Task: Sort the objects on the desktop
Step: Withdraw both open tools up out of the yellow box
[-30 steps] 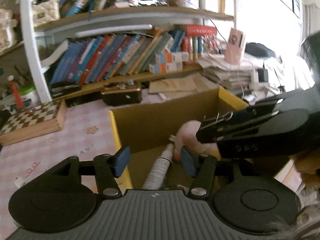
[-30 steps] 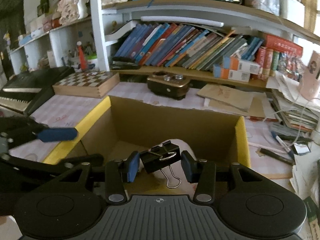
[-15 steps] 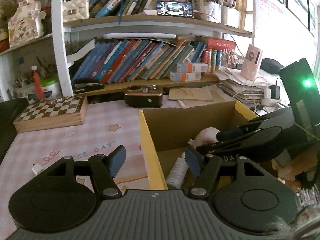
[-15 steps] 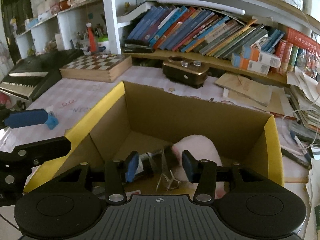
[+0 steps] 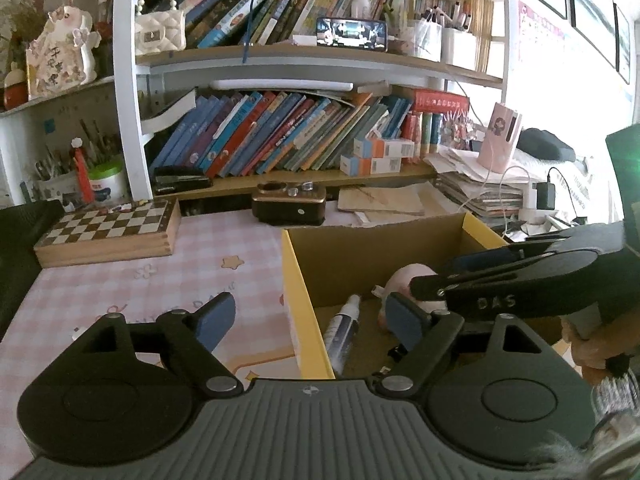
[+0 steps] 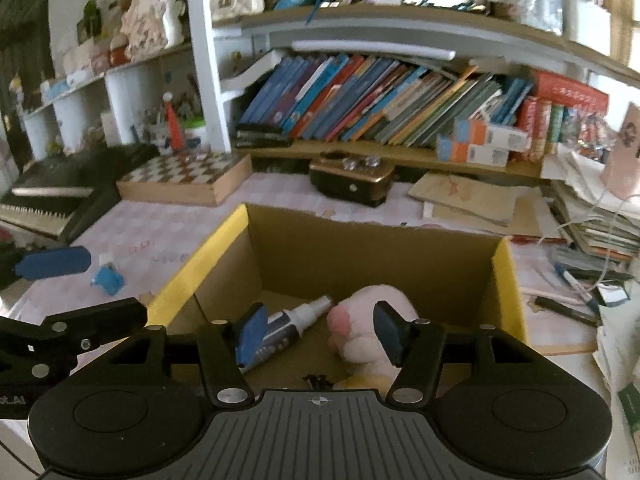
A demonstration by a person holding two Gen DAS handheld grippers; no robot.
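Observation:
A cardboard box with a yellow rim (image 5: 298,292) (image 6: 208,264) stands on the pink checked desk. Inside it lie a white spray bottle (image 5: 340,330) (image 6: 294,318) and a pink plush toy (image 5: 414,278) (image 6: 368,316). My right gripper (image 6: 320,332) hangs over the box, its jaws opening, and nothing sits between the pads. A black binder clip (image 6: 318,380) peeks out on the box floor just below it. My left gripper (image 5: 310,322) straddles the box's left wall from above, its jaws opening and empty. The right gripper (image 5: 520,280) shows at the right of the left wrist view.
A small blue object (image 6: 107,280) lies on the desk left of the box. Behind the box stand a chessboard box (image 5: 108,232), a brown device (image 5: 288,206), loose papers (image 5: 380,202) and a shelf of books (image 5: 280,136). A keyboard (image 6: 52,196) sits far left.
My right gripper opened and let go of the binder clip, which dropped into the box. My left gripper opened wider and drew back to the left, from inside the box to over its left wall.

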